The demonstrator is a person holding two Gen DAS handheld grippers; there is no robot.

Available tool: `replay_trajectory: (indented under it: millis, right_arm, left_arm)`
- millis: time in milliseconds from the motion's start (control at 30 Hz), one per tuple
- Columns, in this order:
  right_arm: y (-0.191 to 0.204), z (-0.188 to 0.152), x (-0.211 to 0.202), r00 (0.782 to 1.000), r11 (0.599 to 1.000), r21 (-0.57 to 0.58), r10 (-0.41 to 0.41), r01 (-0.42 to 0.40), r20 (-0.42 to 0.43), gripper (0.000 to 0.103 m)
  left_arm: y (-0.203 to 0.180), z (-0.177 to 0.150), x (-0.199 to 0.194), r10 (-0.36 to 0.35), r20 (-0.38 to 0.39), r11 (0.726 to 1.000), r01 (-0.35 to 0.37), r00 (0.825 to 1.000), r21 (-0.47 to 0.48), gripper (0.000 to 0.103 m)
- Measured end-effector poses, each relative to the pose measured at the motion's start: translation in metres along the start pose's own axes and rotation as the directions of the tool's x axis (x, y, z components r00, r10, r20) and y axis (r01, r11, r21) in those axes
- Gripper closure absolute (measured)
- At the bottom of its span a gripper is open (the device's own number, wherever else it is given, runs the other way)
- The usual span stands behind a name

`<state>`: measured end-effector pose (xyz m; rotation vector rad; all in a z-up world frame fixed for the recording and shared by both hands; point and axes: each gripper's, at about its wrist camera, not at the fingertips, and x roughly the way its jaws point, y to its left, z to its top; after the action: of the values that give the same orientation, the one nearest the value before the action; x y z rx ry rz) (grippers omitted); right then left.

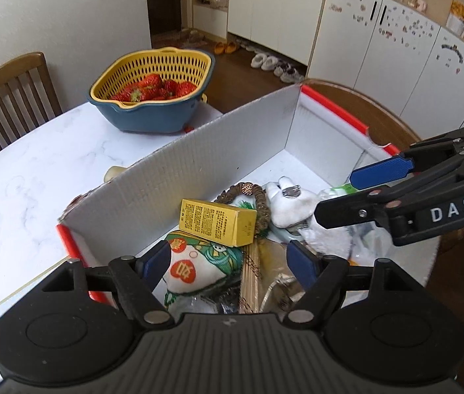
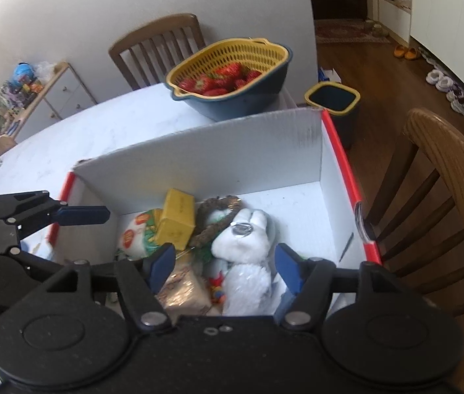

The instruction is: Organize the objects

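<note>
Left wrist view: the left gripper (image 1: 228, 259) is held wide apart over the white box (image 1: 218, 151), and nothing is gripped by it. The right gripper (image 2: 225, 266) is spread wide too and is empty. Inside the box, a yellow carton (image 1: 217, 221), a printed pouch (image 1: 195, 262), a white plush toy (image 2: 245, 239) and a brown ring (image 1: 258, 203) are piled at one end. Most of the job seems done. A basket of strawberries (image 1: 151, 88) is left out on the table (image 1: 34, 177), so maybe more is to be packed.
</note>
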<state>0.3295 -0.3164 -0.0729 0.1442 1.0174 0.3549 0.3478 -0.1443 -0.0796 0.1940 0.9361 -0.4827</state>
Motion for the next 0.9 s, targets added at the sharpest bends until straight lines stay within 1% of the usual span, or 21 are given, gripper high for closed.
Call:
replay_trajectory:
  millis: [100, 300, 633, 700, 767, 867, 900]
  right_arm:
    - [0.005, -0.005, -0.013, 1.000, 1.000, -0.014, 0.011, -0.010, 0.025, 0.031]
    - [0.015, -0.017, -0.038, 0.996, 0.998, -0.050, 0.041, -0.037, 0.076, 0.030]
    - [0.032, -0.037, -0.072, 0.985, 0.993, -0.100, 0.077, -0.061, 0.156, 0.022]
    - [0.036, -0.042, -0.079, 0.981, 0.992, -0.112, 0.080, -0.061, 0.176, 0.019]
    - [0.039, -0.046, -0.085, 0.977, 0.990, -0.124, 0.085, -0.061, 0.194, 0.018]
    - [0.041, -0.051, -0.093, 0.968, 0.988, -0.130, 0.109, -0.082, 0.224, 0.013]
    - [0.042, -0.054, -0.095, 0.966, 0.988, -0.129, 0.114, -0.085, 0.232, 0.011]
  left_arm:
    - [-0.001, -0.005, -0.014, -0.005, 0.029, 1.000, 0.006, 1.000, -0.018, 0.026]
    - [-0.005, -0.015, -0.043, -0.013, 0.090, 0.998, 0.017, 0.996, -0.053, 0.026]
    - [-0.008, -0.035, -0.086, -0.002, 0.193, 0.990, 0.028, 0.981, -0.135, 0.026]
    - [-0.009, -0.037, -0.093, 0.008, 0.211, 0.989, 0.024, 0.977, -0.147, 0.018]
    - [-0.009, -0.041, -0.100, 0.014, 0.226, 0.987, 0.023, 0.974, -0.161, 0.018]
    - [-0.008, -0.046, -0.106, 0.021, 0.234, 0.983, 0.022, 0.972, -0.180, 0.017]
    - [-0.008, -0.047, -0.108, 0.028, 0.236, 0.983, 0.016, 0.971, -0.183, 0.013]
